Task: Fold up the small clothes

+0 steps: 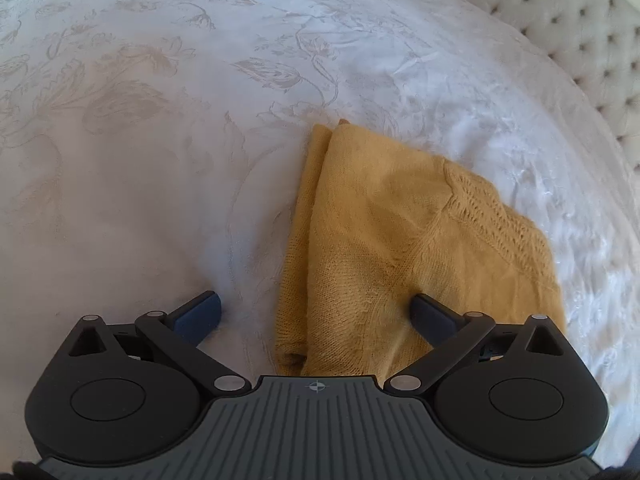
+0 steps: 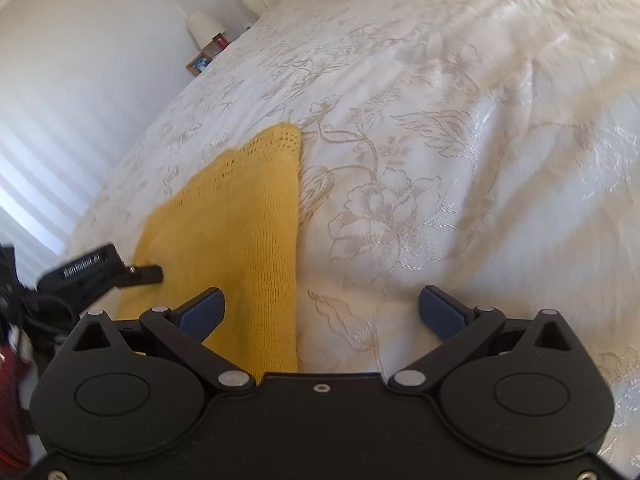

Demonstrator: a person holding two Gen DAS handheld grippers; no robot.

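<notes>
Both tools sit spread wide, left tool (image 1: 316, 312) and right tool (image 2: 322, 312), pinching nothing, over the folded yellow knit (image 1: 400, 240) on the bed (image 1: 140, 160).

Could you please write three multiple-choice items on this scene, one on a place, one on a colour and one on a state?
1. Where does the knitted garment lie?
A. On the floral bedspread
B. In a basket
C. On a chair

2. What colour is the garment?
A. Blue
B. Mustard yellow
C. Red

3. How does the left gripper stand?
A. Clamped on a sleeve
B. Shut on nothing
C. Open, holding nothing

Answers: 1 A, the garment rests flat on the white patterned cover; 2 B, its knit is yellow in both views; 3 C, the fingers are spread wide, one over the bedspread and one over the garment, pinching nothing.
</notes>
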